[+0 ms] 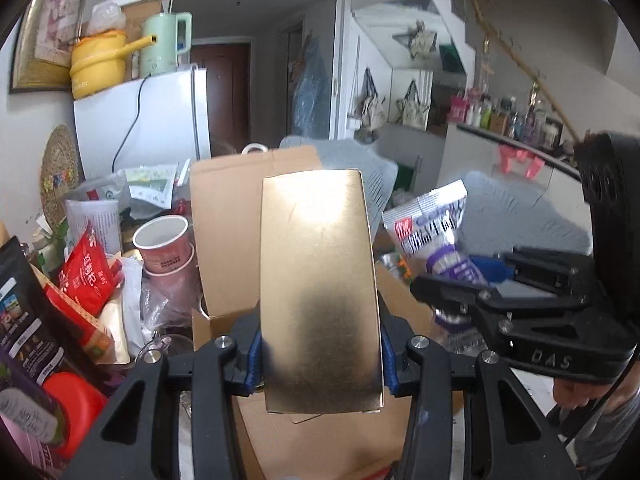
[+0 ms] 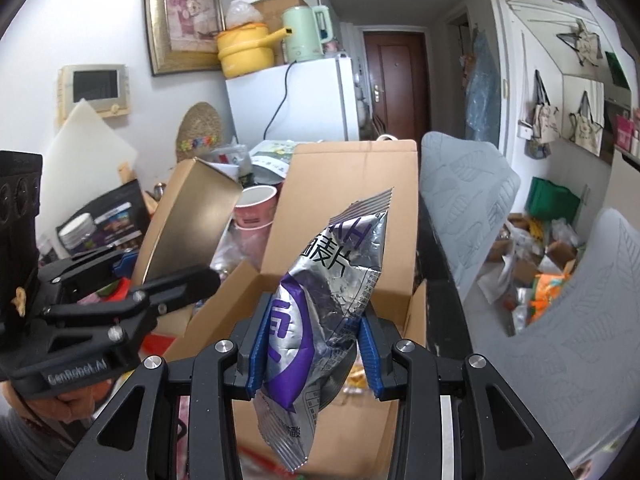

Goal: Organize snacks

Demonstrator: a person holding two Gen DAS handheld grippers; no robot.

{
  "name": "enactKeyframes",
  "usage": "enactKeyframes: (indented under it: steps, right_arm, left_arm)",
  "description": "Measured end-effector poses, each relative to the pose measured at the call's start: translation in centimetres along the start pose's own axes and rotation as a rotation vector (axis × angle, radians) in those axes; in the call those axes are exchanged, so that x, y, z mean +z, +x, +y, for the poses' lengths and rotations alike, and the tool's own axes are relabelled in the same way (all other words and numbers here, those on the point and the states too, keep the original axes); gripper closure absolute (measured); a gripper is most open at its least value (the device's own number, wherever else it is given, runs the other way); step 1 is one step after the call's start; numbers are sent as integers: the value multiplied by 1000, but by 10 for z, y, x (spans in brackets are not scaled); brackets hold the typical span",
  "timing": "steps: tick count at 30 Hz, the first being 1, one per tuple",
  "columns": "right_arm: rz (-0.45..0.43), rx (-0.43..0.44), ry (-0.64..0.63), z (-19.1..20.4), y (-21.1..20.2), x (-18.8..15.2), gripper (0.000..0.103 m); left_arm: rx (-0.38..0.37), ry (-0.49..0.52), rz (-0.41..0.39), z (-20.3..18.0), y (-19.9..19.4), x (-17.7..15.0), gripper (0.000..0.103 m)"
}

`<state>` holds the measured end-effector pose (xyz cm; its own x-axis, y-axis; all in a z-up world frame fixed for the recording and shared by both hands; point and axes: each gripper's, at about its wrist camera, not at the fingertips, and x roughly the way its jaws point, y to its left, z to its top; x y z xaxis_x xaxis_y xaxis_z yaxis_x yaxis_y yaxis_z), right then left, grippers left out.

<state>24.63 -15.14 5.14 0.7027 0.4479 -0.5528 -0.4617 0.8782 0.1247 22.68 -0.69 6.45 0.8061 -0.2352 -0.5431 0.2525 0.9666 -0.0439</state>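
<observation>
Gold-foil flat rectangular box (image 1: 320, 288) is clamped in our left gripper (image 1: 320, 360), while our right gripper (image 2: 312, 352) pinches a silver-and-purple crinkled snack bag (image 2: 324, 304) over the open brown cardboard carton (image 2: 352, 208) at twelve o'clock.

A lived-in home; white fridge (image 2: 294, 100), green kettle (image 2: 304, 34), framed picture (image 2: 184, 16), hallway door (image 2: 396, 84).

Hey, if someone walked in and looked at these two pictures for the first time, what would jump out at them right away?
First, the shiny gold box filling the middle of the left wrist view, clamped between the left tongs. Next, the crinkled silver and purple snack bag held in the right tongs over the open cardboard box. Behind sit the yellow pot and mint kettle atop the white fridge.
</observation>
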Motion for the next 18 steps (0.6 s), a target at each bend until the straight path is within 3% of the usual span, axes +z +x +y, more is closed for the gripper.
enactKeyframes:
  steps: [13, 18]
  right_arm:
    - [175, -74, -4, -19, 98, -3, 65]
    - [257, -41, 49, -31, 121, -10, 64]
  left_arm:
    - [77, 4, 221, 17, 99, -20, 59]
    - [84, -43, 287, 25, 120, -26, 59]
